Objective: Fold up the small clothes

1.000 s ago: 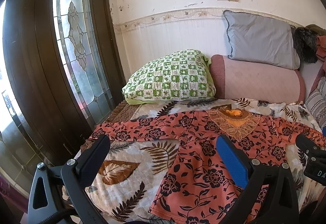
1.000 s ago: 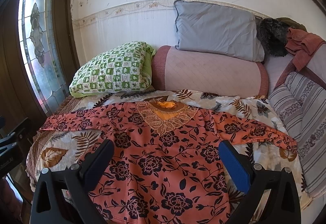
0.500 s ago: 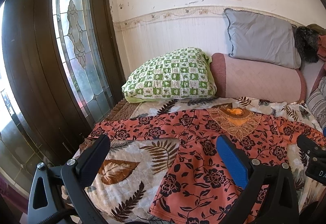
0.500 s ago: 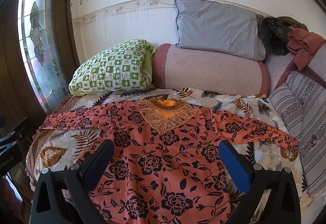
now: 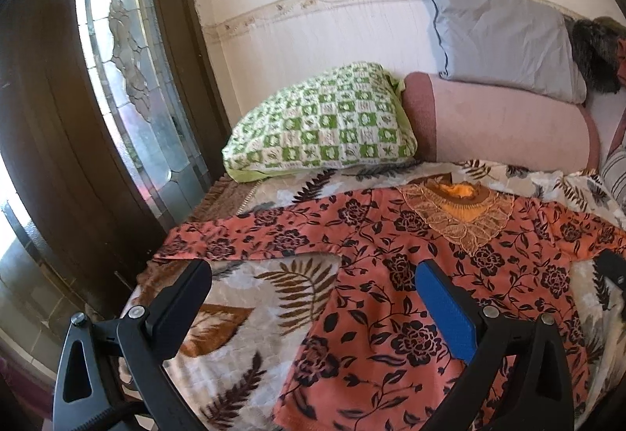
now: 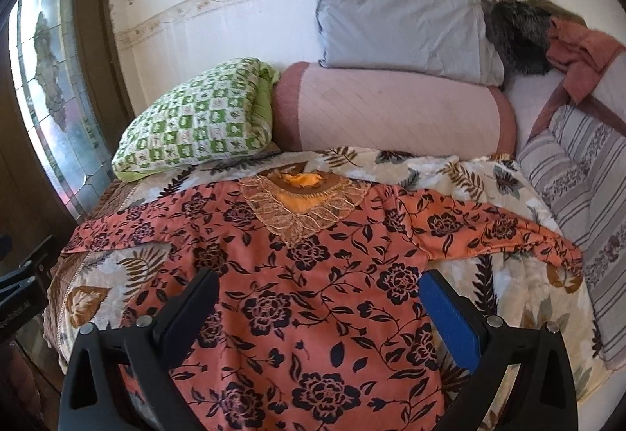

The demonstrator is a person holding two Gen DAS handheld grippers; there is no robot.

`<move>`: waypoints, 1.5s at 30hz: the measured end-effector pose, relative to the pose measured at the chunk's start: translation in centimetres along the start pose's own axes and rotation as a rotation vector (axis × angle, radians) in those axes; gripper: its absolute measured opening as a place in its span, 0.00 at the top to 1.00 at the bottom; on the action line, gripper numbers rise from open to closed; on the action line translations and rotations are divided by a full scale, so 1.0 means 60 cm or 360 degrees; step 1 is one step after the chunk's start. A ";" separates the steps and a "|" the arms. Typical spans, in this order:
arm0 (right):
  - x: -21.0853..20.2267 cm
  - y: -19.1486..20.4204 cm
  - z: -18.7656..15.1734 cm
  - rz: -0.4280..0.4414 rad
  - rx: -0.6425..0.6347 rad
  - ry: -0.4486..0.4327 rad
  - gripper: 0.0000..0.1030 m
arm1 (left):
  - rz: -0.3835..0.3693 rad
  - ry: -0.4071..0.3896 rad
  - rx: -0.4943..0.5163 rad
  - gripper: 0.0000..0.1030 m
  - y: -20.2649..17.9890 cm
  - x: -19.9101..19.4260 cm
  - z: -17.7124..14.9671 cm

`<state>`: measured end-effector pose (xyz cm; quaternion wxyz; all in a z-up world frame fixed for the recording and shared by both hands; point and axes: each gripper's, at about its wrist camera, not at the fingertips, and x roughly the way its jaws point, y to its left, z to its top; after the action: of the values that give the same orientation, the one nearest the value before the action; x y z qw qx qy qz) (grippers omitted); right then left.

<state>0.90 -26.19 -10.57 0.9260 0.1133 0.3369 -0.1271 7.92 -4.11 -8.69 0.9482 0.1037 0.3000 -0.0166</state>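
leaf-print bedspread (image 6: 489,176) | floral blouse (image 6: 313,274) spread flat | pillows against wall

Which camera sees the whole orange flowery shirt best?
The right wrist view. The orange floral long-sleeved shirt lies spread flat on the leaf-print blanket, both sleeves and the lace collar visible. In the left wrist view the shirt shows one full sleeve; the other runs off the edge.

Soft cloth against hard plastic on a quilted bed

A matt printed-cloth blouse (image 6: 313,294) with a lace-trimmed collar lies on a stitched, quilted blanket (image 5: 242,298); the left gripper (image 5: 313,298) and right gripper (image 6: 317,298) are matt black plastic with metal screws, beside textured leaded glass (image 5: 129,71) in dark wood.
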 end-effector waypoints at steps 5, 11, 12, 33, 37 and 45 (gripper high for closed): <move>0.089 -0.123 -0.015 0.0092 0.0239 0.0070 0.00 | -0.0137 0.0224 -0.0026 0.00 -0.052 0.136 -0.027; 0.176 -0.401 -0.059 -0.0027 0.0807 0.0045 0.02 | -0.0264 0.0435 -0.0058 0.00 -0.138 0.288 -0.056; 0.184 -0.467 -0.073 -0.0043 0.0989 0.0023 0.04 | -0.0285 0.0425 -0.0057 0.00 -0.150 0.297 -0.057; 0.267 -0.811 -0.081 -0.0143 0.2005 -0.0363 0.89 | -0.0424 0.0355 -0.0123 0.00 -0.160 0.353 -0.051; 0.225 -0.703 0.036 0.0048 0.1664 -0.0468 0.91 | -0.0423 0.0271 -0.0174 0.00 -0.132 0.331 -0.040; 0.231 -0.320 0.224 0.0670 0.1161 -0.0360 0.90 | -0.0349 0.0145 -0.0367 0.00 -0.019 0.314 -0.040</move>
<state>13.17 -50.47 -11.95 0.8622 0.4846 0.1360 -0.0577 21.89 -4.11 -21.62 0.9317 -0.0385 0.3521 -0.0806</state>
